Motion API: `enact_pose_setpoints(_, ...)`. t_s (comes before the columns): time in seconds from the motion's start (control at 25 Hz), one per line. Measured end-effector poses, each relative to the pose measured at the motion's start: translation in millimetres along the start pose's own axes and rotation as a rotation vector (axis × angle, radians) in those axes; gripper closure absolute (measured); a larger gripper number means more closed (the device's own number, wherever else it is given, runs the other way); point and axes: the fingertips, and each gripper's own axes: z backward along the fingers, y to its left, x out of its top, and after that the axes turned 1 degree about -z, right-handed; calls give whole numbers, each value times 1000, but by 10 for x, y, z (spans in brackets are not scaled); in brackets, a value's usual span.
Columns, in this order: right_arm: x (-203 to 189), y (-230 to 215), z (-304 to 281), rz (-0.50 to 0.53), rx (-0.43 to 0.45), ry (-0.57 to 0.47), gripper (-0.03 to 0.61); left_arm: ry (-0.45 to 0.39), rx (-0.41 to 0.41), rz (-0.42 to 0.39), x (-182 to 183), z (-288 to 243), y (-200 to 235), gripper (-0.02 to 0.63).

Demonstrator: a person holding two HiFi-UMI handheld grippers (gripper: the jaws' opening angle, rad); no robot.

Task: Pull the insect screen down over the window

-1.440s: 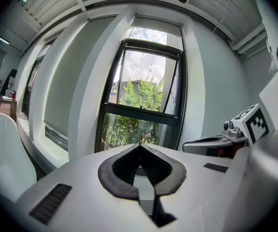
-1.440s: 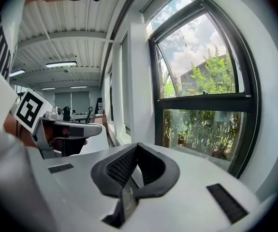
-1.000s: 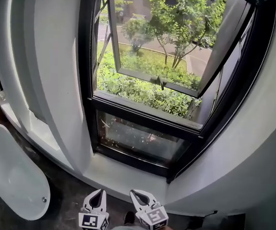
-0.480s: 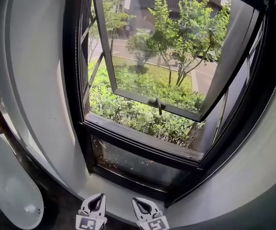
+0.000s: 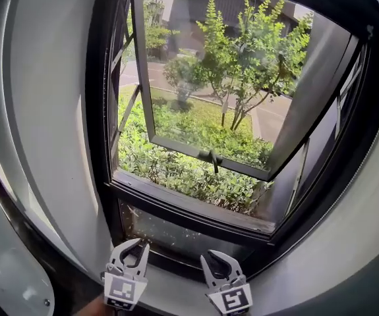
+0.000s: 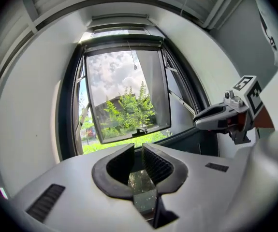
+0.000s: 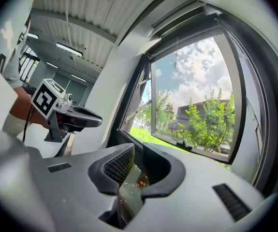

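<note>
the window (image 5: 189, 203) stands uncovered, its glass sash (image 5: 215, 84) swung out toward the garden. no insect screen crosses the opening. it looks to be rolled inside the dark housing (image 5: 321, 2) up top, thin cord (image 6: 134, 62) dangling, so the whole pull remains. down by the sill, the left gripper (image 5: 142, 243) is closed on nothing. the right gripper (image 5: 208, 253) is empty, its jaws just opening a crack.

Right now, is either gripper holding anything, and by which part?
Nothing is held. The left gripper is shut and empty; the right gripper has just been opening a crack, nothing between its jaws.
</note>
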Motion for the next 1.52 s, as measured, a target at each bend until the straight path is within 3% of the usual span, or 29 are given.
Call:
enact_pose_setpoints(0.12,307,-161,-110,80,-27,9,493,-21,-52,-38,278,-183,163,498)
enact_pose_setpoints(0.32,902,-509,-301,267,-90,-13,479,-49,-105,-160,729,-427,397,448)
enact_pose_setpoints(0.48,1347,-714,-410,389,-89,8,396,-76,-147,-249,1070,-591,581,383)
enact_pose_setpoints(0.64,1782,-902,-508,510,-121,-1,360,-86,-155,-353,1411,-767,756,360)
enact_pose_setpoints(0.88,2477,-1241,-551,712,-198,-12,346,-135,-83,-521,2082,-926,1082,323)
enact_pose_setpoints(1.04,3042,-1614,-513,856,-294,-4,333,-159,-12,-645,2557,-1045,1301,314)
enact_pose_setpoints(1.28,3778,-2075,-453,945,-406,13,327,-148,56,-699,3052,-1190,1629,311)
enact_pose_setpoints(1.52,4399,-2311,-406,1022,-488,10,324,-204,126,-735,3655,-1289,1875,295)
